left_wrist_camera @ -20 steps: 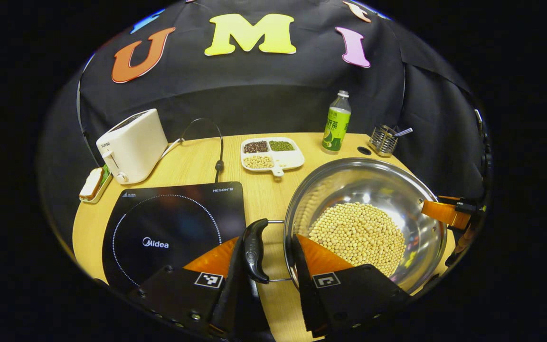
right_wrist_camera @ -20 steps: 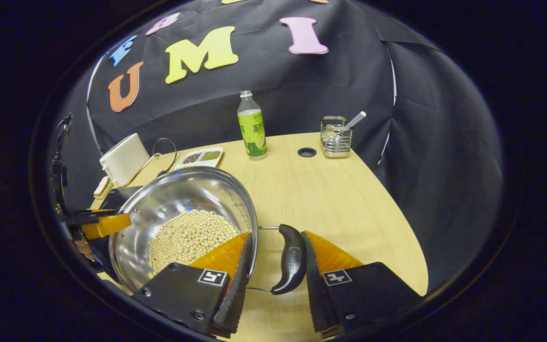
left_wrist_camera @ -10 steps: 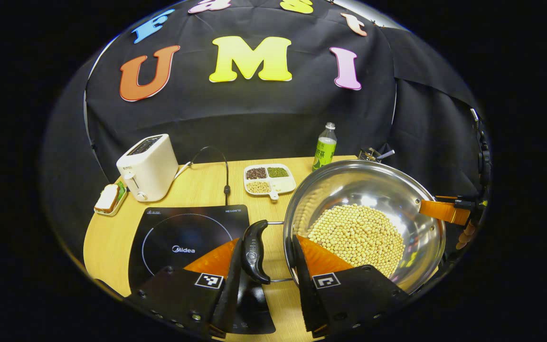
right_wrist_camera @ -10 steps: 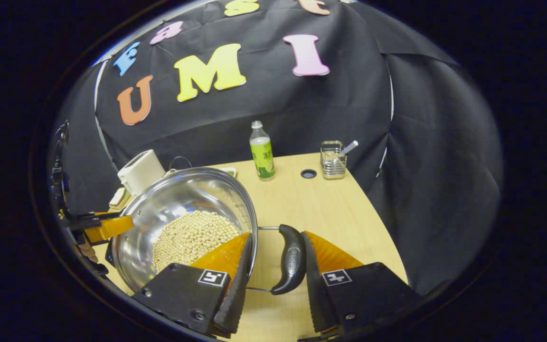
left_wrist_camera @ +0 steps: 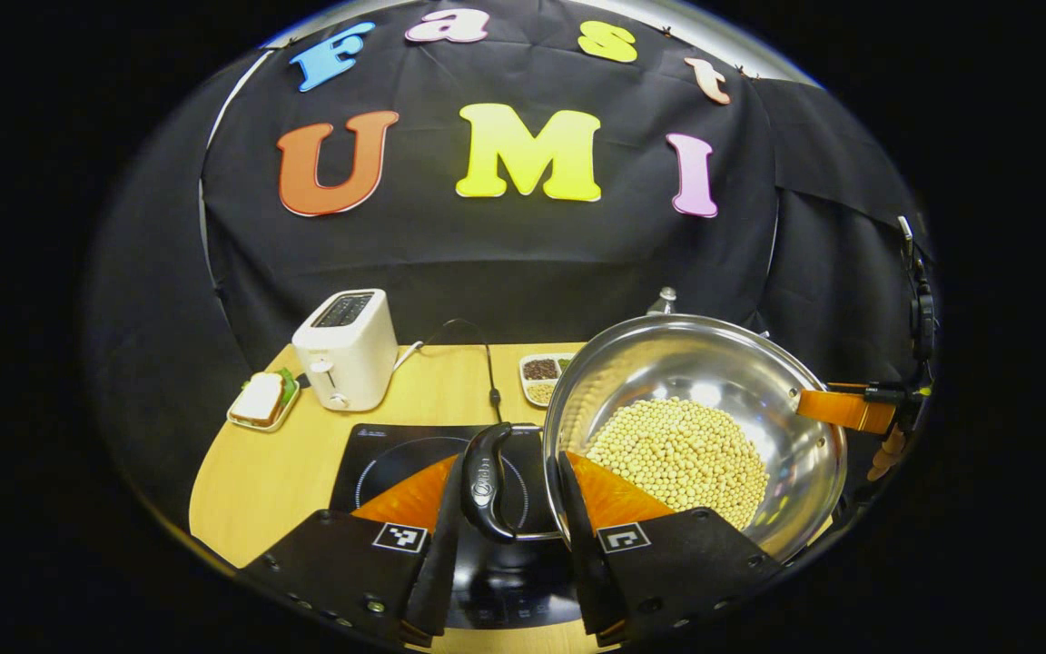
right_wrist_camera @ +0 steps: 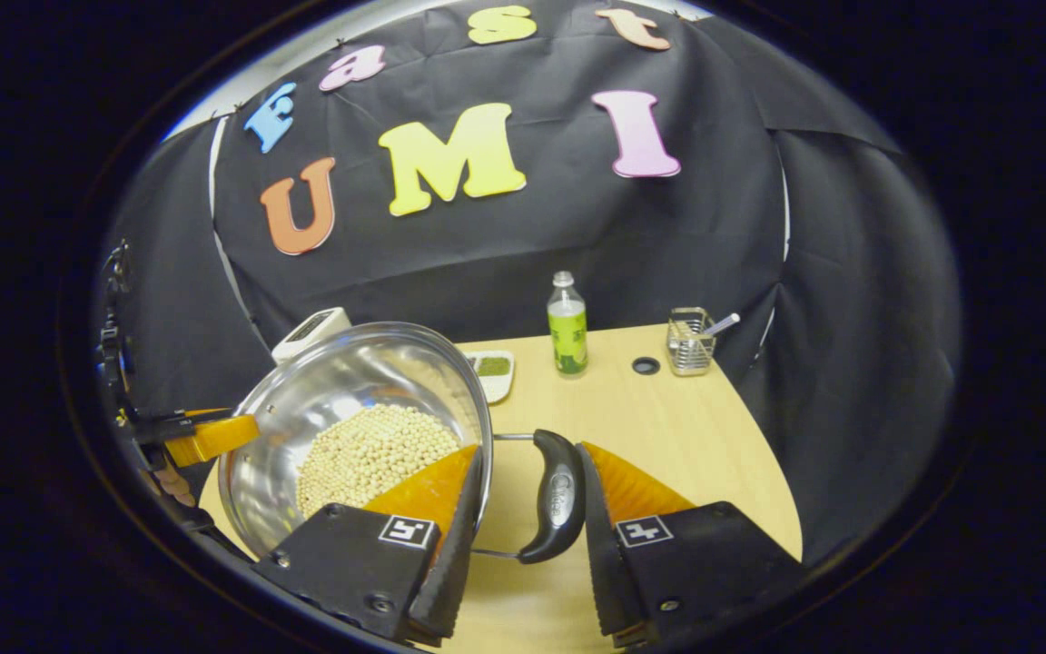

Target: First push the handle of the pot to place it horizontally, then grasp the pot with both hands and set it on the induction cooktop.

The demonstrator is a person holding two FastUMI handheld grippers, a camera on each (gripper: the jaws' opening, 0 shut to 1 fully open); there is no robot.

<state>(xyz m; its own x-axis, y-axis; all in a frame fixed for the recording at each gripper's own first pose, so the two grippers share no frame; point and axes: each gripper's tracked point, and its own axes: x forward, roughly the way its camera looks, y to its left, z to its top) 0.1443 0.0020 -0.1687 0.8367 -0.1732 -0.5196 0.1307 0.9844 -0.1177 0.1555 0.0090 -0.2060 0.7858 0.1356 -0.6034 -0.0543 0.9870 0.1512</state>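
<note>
A steel pot half full of pale soybeans hangs in the air above the table, held at both sides. My left gripper is shut on the pot's black left handle, with one finger outside the handle and the other inside the rim. In the right gripper view my right gripper is shut the same way on the right handle of the pot. The black induction cooktop lies below the left handle. The right gripper's finger shows at the pot's far rim.
At the back left stand a white toaster and a sandwich plate. A divided tray of beans sits behind the cooktop. A green bottle, a wire holder and a table hole are at the back right.
Both grippers have raised the pot off the table and carried it left. The cooktop has come under the left handle, and the table looks farther below.
</note>
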